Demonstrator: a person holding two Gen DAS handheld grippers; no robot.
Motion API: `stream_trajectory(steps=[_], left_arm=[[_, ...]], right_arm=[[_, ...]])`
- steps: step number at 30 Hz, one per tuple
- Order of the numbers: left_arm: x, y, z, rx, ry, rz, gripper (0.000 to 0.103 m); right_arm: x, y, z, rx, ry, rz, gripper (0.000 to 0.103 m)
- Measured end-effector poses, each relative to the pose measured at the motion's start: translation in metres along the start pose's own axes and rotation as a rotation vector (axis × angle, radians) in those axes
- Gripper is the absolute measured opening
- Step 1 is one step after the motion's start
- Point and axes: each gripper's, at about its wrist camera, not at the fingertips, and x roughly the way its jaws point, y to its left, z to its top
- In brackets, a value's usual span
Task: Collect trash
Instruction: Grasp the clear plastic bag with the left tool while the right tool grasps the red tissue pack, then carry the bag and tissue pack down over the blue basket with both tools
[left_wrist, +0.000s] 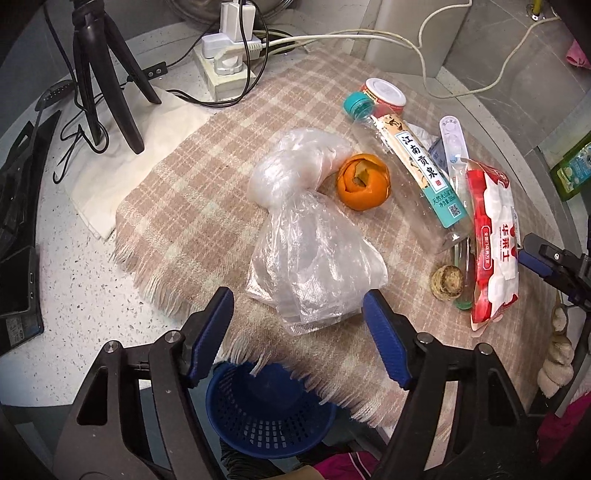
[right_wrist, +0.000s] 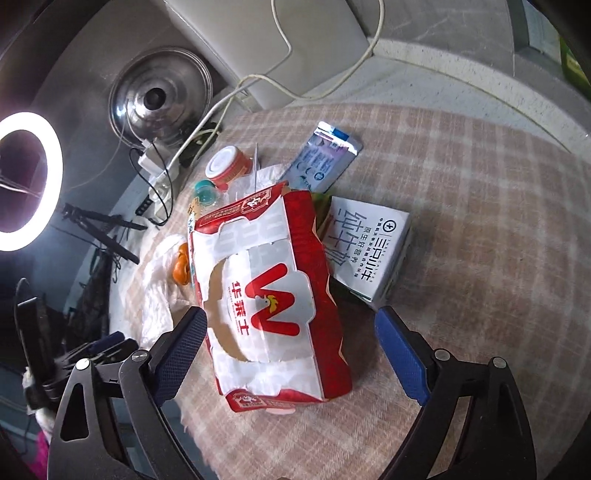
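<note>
Two tools are here, and both have their fingers spread apart with nothing in them. The left tool hangs by the desk's near edge, over a clear plastic bag, with a blue basket below. The right tool is around a red and white wrapper on the checked cloth.

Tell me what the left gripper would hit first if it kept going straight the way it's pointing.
Most likely the crumpled clear plastic bag on the checked beige cloth. The open left gripper points at the bag's near end, which lies between its fingertips. The peeled orange rind lies farther along; depth is uncertain.
</note>
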Motion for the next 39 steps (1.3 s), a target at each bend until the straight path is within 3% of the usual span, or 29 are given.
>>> stream_trajectory(steps=[10, 13, 16, 17, 20, 25, 29, 39], left_arm=[[0.029, 0.016, 0.021, -0.086, 0.029, -0.037, 0.075], [0.037, 0.017, 0.027, -0.097, 0.041, -0.049, 0.074], [0.046, 0.015, 0.030, -0.097, 0.061, -0.052, 0.059], [0.049, 0.015, 0.031, -0.100, 0.067, -0.055, 0.054], [0.056, 0.013, 0.030, -0.092, 0.076, -0.050, 0.039], [0.056, 0.008, 0.030, -0.073, 0.065, -0.038, 0.018], [0.049, 0.007, 0.030, -0.076, 0.043, -0.044, 0.010], [0.006, 0.016, 0.023, -0.081, -0.049, -0.052, 0.008]], right_arm=[[0.021, -0.003, 0.005, 0.046, 0.058, 0.096, 0.092], [0.027, 0.000, 0.003, 0.030, 0.083, 0.102, 0.084], [0.033, 0.003, 0.002, 0.019, 0.103, 0.089, 0.073], [0.035, 0.004, 0.002, 0.018, 0.108, 0.085, 0.065], [0.035, 0.007, 0.001, 0.009, 0.106, 0.089, 0.062], [0.028, 0.015, 0.002, -0.034, 0.080, 0.062, 0.047], [0.018, 0.023, 0.002, -0.067, 0.056, 0.035, 0.042], [-0.020, 0.027, -0.003, -0.061, -0.044, 0.051, 0.040]])
